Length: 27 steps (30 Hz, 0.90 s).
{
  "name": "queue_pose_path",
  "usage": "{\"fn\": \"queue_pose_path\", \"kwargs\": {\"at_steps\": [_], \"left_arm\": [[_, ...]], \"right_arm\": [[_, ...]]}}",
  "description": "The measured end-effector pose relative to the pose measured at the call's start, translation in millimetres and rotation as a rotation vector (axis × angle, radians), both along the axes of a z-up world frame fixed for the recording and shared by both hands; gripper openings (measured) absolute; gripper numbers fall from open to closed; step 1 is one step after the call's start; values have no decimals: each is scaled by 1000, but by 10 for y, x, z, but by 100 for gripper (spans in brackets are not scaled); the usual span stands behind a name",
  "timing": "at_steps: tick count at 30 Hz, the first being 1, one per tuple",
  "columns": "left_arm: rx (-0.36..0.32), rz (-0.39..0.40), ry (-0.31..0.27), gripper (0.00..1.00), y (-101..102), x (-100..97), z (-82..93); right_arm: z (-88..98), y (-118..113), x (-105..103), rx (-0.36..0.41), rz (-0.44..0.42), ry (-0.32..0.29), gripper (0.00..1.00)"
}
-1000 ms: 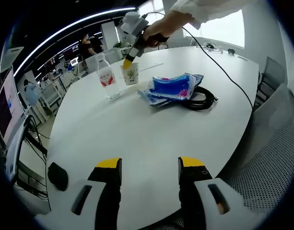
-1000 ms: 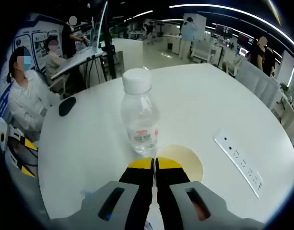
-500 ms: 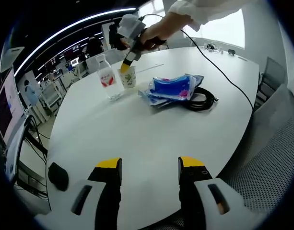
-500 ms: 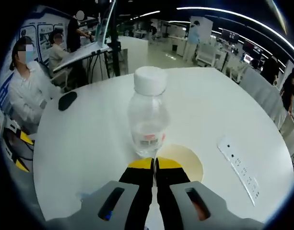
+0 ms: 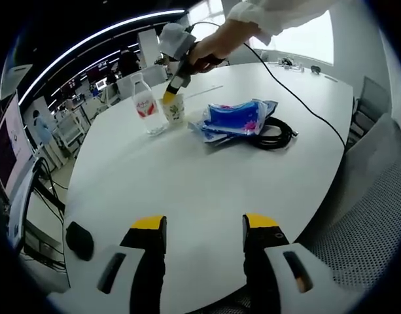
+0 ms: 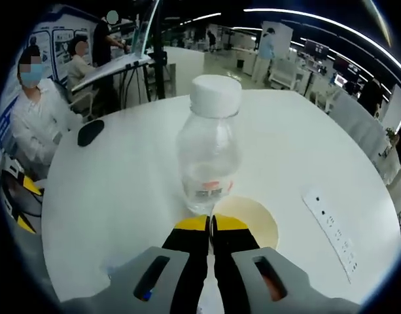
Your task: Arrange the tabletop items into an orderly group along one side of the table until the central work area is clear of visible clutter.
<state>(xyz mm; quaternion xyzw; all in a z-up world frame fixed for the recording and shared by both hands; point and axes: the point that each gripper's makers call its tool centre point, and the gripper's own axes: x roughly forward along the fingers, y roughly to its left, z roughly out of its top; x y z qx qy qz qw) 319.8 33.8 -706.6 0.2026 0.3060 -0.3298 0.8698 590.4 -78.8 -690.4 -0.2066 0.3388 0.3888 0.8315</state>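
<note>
We pinch the paper cup's (image 6: 249, 221) near rim in our closed right tongs (image 6: 210, 224), the water bottle (image 6: 209, 154) just beyond it at the worktop's (image 5: 207, 176) far side, while our left tongs (image 5: 204, 224) gape empty, far off.

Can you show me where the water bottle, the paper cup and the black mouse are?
water bottle (image 6: 209, 154), right gripper view, on its clear body.
paper cup (image 6: 256, 221), right gripper view, on its inside wall.
black mouse (image 5: 78, 240), left gripper view, on its top.
</note>
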Motion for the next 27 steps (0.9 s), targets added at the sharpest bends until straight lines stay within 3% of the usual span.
{"fn": "queue_pose_path", "kwargs": {"at_steps": [27], "left_arm": [[1, 3, 3, 45, 17, -7, 2]], "right_arm": [[-71, 34, -109, 13, 20, 23, 0]]}}
